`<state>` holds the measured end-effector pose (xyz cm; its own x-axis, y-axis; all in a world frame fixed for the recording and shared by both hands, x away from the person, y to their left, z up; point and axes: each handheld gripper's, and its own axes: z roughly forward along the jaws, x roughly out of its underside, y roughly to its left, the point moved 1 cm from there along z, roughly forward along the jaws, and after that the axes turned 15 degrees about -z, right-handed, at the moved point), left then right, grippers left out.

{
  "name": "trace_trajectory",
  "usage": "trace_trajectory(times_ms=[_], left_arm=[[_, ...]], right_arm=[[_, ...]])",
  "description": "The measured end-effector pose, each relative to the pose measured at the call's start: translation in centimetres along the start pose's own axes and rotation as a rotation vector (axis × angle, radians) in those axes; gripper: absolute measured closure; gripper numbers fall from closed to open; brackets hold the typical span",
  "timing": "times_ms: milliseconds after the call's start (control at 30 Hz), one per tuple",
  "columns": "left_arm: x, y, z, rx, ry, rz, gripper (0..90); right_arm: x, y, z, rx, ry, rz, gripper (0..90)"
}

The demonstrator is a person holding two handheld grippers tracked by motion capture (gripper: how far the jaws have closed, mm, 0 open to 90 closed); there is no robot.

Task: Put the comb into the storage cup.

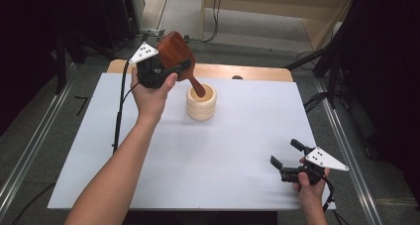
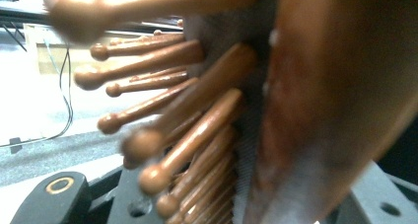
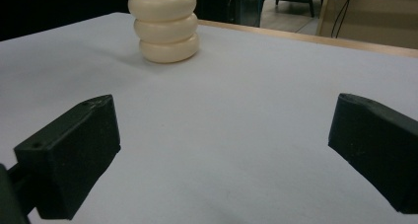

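Note:
A brown wooden hairbrush [image 1: 174, 49] is held tilted over the back of the table, with my left gripper [image 1: 173, 69] shut on its head. Its handle [image 1: 198, 87] slants down into the mouth of a cream ribbed cup [image 1: 201, 106]. In the left gripper view the brush's round-tipped wooden pins [image 2: 197, 110] and its back [image 2: 335, 86] sit very close and blurred. My right gripper [image 1: 286, 153] rests near the front right of the table, open with nothing between its jaws. In the right gripper view [image 3: 222, 150] the cup [image 3: 165, 26] stands far off at upper left.
A white sheet [image 1: 237, 136] covers the wooden table [image 1: 257, 72]. Metal rails [image 1: 29, 145] run along both sides of the table. Cables [image 1: 118, 121] trail from the left gripper and across the floor behind.

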<state>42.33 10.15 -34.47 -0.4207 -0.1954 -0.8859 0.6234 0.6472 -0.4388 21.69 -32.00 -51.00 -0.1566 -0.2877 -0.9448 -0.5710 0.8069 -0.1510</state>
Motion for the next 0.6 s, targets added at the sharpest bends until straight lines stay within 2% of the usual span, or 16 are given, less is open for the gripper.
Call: trace_trajectory(times_ms=[600], left_arm=[[0.9, 0.4, 1.5, -0.012, 0.02, 0.0, 57.0]], right_arm=[[0.0, -0.1, 0.0, -0.002, -0.004, 0.0, 0.0]])
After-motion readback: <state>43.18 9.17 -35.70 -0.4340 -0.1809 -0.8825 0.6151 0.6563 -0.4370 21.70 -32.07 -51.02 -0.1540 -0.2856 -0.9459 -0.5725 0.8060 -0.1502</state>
